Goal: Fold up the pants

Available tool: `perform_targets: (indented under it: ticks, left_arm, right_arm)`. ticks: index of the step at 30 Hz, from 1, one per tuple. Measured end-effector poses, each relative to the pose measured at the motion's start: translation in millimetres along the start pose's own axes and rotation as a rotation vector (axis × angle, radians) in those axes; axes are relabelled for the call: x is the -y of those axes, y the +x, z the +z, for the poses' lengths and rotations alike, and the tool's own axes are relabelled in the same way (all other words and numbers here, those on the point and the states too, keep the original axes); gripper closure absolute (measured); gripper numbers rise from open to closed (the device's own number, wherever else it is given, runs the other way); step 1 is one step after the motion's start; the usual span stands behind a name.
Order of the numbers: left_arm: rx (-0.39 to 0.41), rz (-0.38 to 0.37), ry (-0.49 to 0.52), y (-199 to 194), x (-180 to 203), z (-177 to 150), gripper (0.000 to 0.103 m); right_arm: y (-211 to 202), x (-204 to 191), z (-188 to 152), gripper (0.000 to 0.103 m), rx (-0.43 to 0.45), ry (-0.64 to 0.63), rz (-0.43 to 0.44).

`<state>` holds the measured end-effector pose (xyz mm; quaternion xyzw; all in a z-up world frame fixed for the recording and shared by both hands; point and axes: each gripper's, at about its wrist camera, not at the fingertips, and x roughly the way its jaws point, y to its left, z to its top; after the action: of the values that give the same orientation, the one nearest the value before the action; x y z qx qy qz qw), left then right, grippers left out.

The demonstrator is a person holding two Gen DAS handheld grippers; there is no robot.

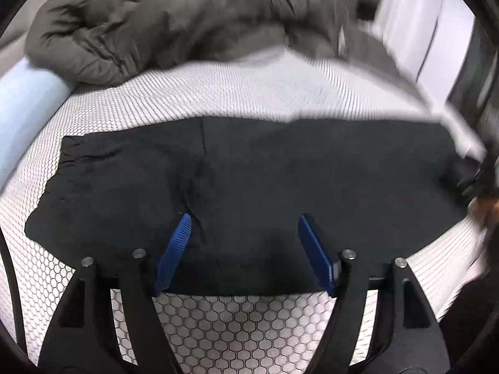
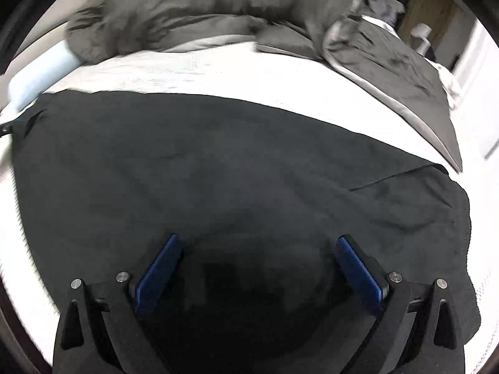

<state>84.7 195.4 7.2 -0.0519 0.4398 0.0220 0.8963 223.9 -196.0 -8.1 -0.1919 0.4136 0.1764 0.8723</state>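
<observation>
Pants: the black pants [image 1: 249, 187] lie flat on the white honeycomb-patterned mattress [image 1: 249, 93], spread from 9 to 3 o'clock in the left wrist view; they look already doubled once, but that is a judgement.
Pants edges: in the left wrist view the near edge runs just under the fingers at 6 o'clock; a crease climbs toward 12 from the left blue pad.
Left gripper [image 1: 244, 218]: jaws apart over the near edge, nothing between the pads – no cloth is pinched.
Right gripper [image 2: 257, 238]: jaws wide apart, hovering over the middle of the dark cloth, holding nothing.
Risk, grip: closing here could catch only the top layer – the layers would then slide apart and the fold go crooked.
Risk, crease: the wrinkle by the left pad could get pressed into the fold if not smoothed.
Risk, drag: the mattress texture may hold the lower layer back.
Surroundings: a grey duvet [image 2: 202, 6] is bunched at 12 o'clock, well apart from the pants; a pale blue pillow [image 1: 28, 103] sits at 9 to 10.
</observation>
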Motion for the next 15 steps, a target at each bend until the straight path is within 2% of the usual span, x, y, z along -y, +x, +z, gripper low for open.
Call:
perform_targets:
  ticks: [2, 3, 4, 5, 6, 9, 11, 12, 13, 15]
  left_arm:
    - [-0.076, 0.077, 0.009, 22, -3, -8, 0.031]
    - [-0.072, 0.070, -0.009, 25, -10, -8, 0.026]
    - [-0.064, 0.045, -0.035, 24, -17, -9, 0.026]
    - [-0.059, 0.051, -0.060, 20, -27, -10, 0.026]
    - [-0.057, 0.076, -0.072, 17, -32, -11, 0.026]
    - [-0.053, 0.117, -0.130, 11, -53, -15, 0.025]
    - [-0.046, 0.167, -0.160, 6, -57, -11, 0.025]
    - [-0.028, 0.162, -0.178, 1, -56, -7, 0.025]
    - [-0.002, 0.146, -0.185, -4, -52, -1, 0.025]
    - [0.060, 0.117, -0.164, -13, -35, 14, 0.025]
  right_arm:
    - [-2, -13, -5, 0.002, -0.001, -0.049, 0.031]
    - [1, -18, -8, 0.002, -0.010, -0.080, 0.036]
    - [4, -19, -15, 0.002, -0.023, -0.105, 0.021]
    - [6, -12, -16, 0.002, -0.027, -0.098, 0.020]
    - [7, -1, -19, 0.002, -0.041, -0.081, 0.010]
    - [1, 43, -36, 0.002, -0.058, -0.004, -0.114]
    - [-5, 89, -52, 0.002, -0.072, 0.113, -0.229]
    - [-9, 107, -59, 0.005, -0.068, 0.163, -0.252]
    - [-16, 118, -64, 0.005, -0.050, 0.204, -0.199]
    - [-26, 120, -68, 0.005, -0.035, 0.205, -0.193]
